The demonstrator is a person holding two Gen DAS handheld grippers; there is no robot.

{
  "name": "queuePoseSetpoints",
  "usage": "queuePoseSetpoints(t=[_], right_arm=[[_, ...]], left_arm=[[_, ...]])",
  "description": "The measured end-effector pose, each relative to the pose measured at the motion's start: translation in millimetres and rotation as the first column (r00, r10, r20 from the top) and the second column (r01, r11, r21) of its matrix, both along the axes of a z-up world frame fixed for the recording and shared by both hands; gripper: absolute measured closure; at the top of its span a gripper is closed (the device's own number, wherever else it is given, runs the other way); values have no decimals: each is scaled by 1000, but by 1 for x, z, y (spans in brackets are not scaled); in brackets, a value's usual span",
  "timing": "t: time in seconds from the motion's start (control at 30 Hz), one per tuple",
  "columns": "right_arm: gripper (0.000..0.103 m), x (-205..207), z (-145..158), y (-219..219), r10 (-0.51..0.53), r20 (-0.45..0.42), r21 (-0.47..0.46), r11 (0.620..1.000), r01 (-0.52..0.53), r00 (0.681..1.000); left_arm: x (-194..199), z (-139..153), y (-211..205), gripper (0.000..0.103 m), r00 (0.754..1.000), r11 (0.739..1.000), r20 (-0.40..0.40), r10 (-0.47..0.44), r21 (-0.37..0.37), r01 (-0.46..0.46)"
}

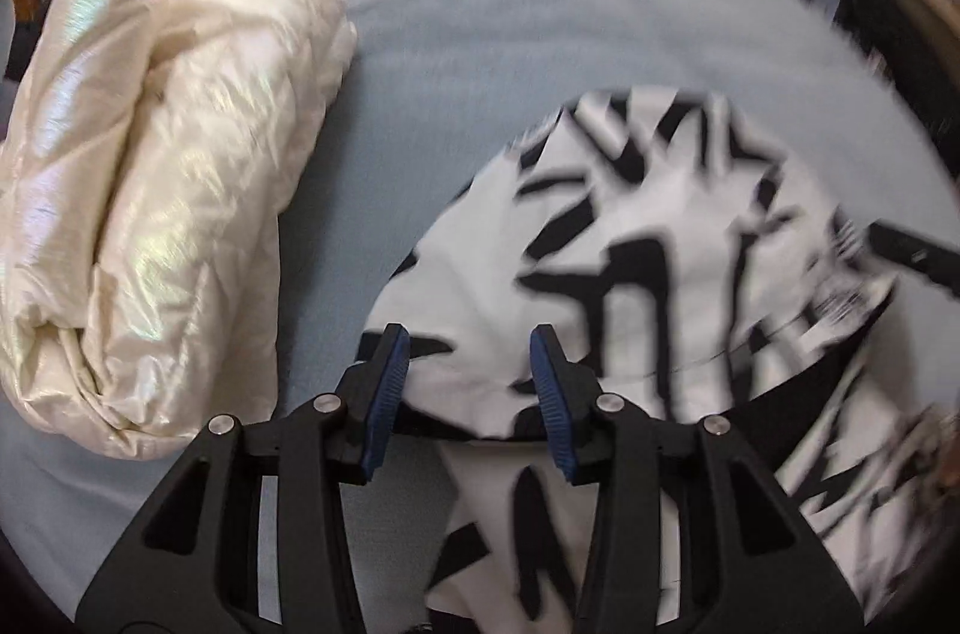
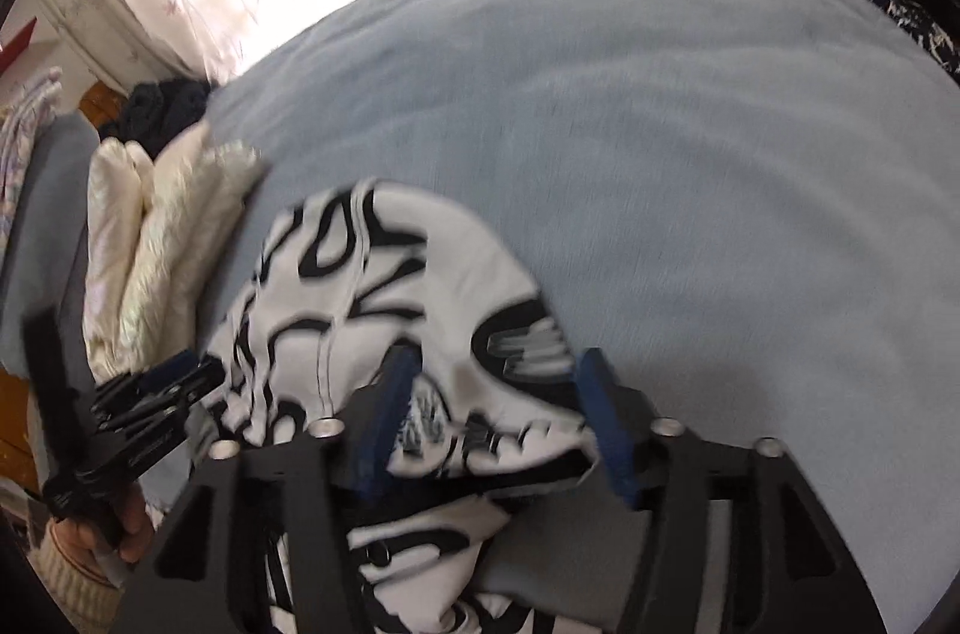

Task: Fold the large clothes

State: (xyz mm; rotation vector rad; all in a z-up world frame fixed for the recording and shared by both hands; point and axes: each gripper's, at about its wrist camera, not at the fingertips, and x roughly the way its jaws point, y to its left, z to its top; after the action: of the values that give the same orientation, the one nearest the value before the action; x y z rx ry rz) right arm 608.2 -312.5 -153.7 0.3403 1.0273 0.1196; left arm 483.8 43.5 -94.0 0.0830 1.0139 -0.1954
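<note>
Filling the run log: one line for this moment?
garment: black-and-white, bunched on bed | left hand-held gripper: open over garment | right hand-held gripper: open, garment between fingers

bed point(image 1: 540, 4): pale blue fuzzy cover, fills most of both views
garment point(image 1: 648, 238): black-and-white print, bunched, lying on bed
quilt point(image 1: 150, 190): cream, shiny, folded, on bed just beside garment
</note>
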Motion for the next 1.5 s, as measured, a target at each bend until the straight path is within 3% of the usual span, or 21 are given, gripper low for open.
queuePoseSetpoints(t=[0.13, 0.3, 0.4, 0.5, 0.63, 0.73, 0.87, 1.03, 1.1, 1.2, 1.33, 1.43, 1.5], right_arm=[[38, 19, -5, -12, -20, -49, 83, 996, 24, 999], [38, 47, -31, -10, -20, -93, 167, 985, 36, 995], [38, 64, -51, -1, 0, -121, 226, 974, 27, 993], [40, 72, -58, 10, 31, -81, 266, 964, -8, 996], [76, 65, -51, 37, 107, -12, 211, 972, -102, 994], [90, 45, -32, 46, 146, 63, 191, 969, -155, 987], [94, 6, 7, 64, 244, 194, 105, 958, -267, 950], [96, -66, 55, 95, 424, 318, -70, 903, -425, 848], [96, -103, 69, 105, 493, 337, -125, 868, -481, 802], [96, -158, 79, 117, 575, 346, -187, 816, -546, 741], [96, -240, 71, 129, 687, 306, -267, 726, -633, 659], [96, -288, 54, 139, 721, 213, -324, 689, -649, 659], [96, -316, 47, 131, 700, 188, -315, 707, -633, 689]], left_arm=[[3, 4, 0, 64, 1000, 992, -17, 8, -126, -10], [4, -39, -14, 65, 994, 992, -112, 10, -126, -24], [-1, -48, -10, 63, 999, 991, -44, 7, -136, -13], [-9, -53, -13, 62, 1000, 992, 16, 1, -122, 1], [-17, -58, -12, 60, 998, 992, 54, 6, -129, 1], [-25, -64, -13, 60, 998, 991, 62, 11, -136, -2], [-37, -62, -14, 60, 999, 989, 47, 20, -145, -13], [-58, -40, 14, 60, 1000, 963, -23, 15, -268, -21], [-82, -25, 36, 60, 999, 947, -38, 18, -320, -29], [-125, -4, 67, 60, 1000, 942, -10, 8, -335, -11], [-180, 16, 102, 60, 1000, 933, 3, 5, -361, -3], [-218, 26, 120, 60, 999, 934, 26, -30, -355, 37], [-234, 32, 121, 60, 997, 938, 46, -59, -339, 71]])
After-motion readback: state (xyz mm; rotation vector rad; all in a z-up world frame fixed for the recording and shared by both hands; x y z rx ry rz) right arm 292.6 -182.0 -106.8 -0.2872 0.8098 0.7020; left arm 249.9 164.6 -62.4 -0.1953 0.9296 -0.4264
